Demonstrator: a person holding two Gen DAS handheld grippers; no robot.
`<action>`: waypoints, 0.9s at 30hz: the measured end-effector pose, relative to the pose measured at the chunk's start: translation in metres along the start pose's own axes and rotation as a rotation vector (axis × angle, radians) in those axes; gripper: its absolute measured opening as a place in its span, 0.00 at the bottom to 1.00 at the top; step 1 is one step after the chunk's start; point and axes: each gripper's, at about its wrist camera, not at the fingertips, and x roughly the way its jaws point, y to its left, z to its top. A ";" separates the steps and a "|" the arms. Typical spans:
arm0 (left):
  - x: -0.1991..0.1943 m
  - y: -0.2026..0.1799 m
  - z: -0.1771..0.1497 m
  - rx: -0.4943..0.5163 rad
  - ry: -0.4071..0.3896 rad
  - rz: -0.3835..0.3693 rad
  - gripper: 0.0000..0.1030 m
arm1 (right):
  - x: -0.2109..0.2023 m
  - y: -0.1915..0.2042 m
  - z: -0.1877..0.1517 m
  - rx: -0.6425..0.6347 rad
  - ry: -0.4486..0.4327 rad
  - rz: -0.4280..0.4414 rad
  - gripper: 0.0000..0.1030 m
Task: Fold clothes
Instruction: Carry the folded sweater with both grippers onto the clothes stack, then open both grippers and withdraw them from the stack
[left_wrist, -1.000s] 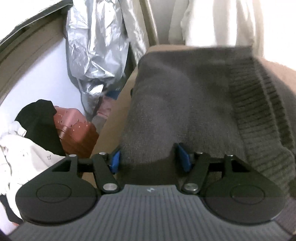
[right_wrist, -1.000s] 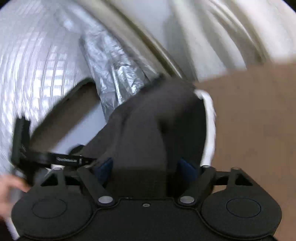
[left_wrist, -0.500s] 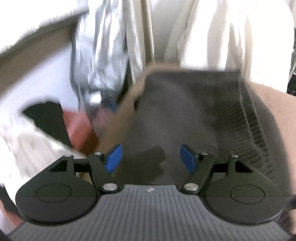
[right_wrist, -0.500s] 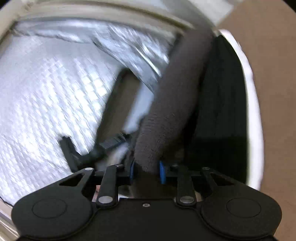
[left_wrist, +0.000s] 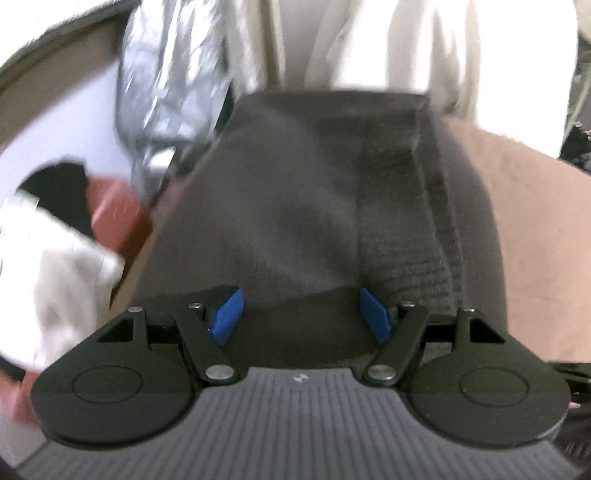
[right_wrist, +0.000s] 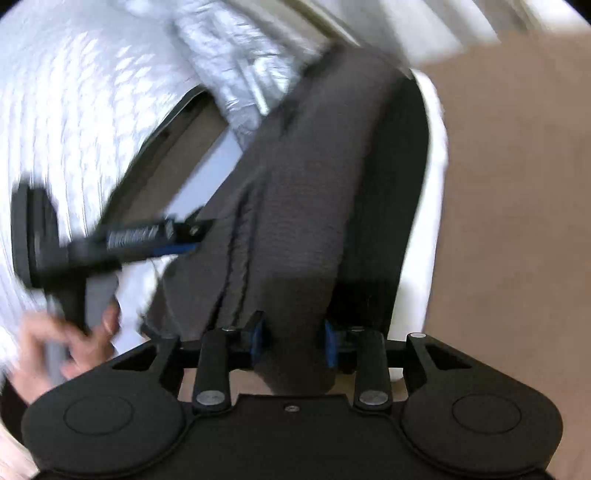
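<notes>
Left wrist view: your left gripper (left_wrist: 301, 314) stands released, blue pads (left_wrist: 226, 315) apart over the near edge of the dark grey sweater (left_wrist: 303, 192), gripping nothing. The sweater lies folded on the brown table (left_wrist: 532, 236), its left edge at the table's left side. Clothes (left_wrist: 48, 266) are heaped beyond, lower left.

Right wrist view: your right gripper (right_wrist: 293, 345) is clenched on a thick fold of the sweater; its jaws have just been opening a little. Your left hand (right_wrist: 70, 332) shows at far left. Risk: a loosening grip lets the fold slip and the stack unroll toward the table edge.
</notes>
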 end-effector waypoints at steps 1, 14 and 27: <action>-0.004 0.000 -0.005 -0.021 0.009 0.003 0.68 | -0.004 0.013 0.000 -0.099 0.005 -0.038 0.38; -0.118 -0.049 -0.147 -0.161 -0.148 0.094 0.93 | -0.113 0.062 -0.051 -0.417 -0.129 -0.180 0.57; -0.191 -0.122 -0.206 -0.088 -0.187 0.177 0.98 | -0.203 0.083 -0.096 -0.422 -0.212 -0.261 0.80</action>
